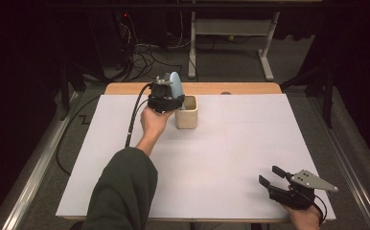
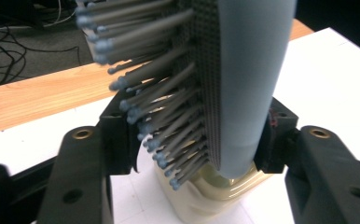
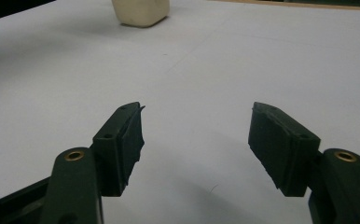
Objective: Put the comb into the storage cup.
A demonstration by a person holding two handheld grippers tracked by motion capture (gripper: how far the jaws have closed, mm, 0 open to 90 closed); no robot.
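A pale blue hairbrush (image 1: 175, 84) stands upright at the far middle of the table, its lower end inside the mouth of a cream cup (image 1: 186, 112). My left gripper (image 1: 170, 98) is shut on it just above the cup's rim. In the left gripper view one jaw presses the bristle side and the other the smooth back of the hairbrush (image 2: 248, 84), with the cup (image 2: 215, 191) right below. My right gripper (image 1: 268, 174) rests low at the near right, open with nothing between its jaws. In the right gripper view, that gripper (image 3: 197, 135) faces the distant cup (image 3: 141, 11).
A white sheet (image 1: 221, 158) covers most of the wooden table (image 1: 240, 88), whose bare strip shows along the far edge. Beyond the table are floor cables (image 1: 144, 57) and a white desk frame (image 1: 231, 28).
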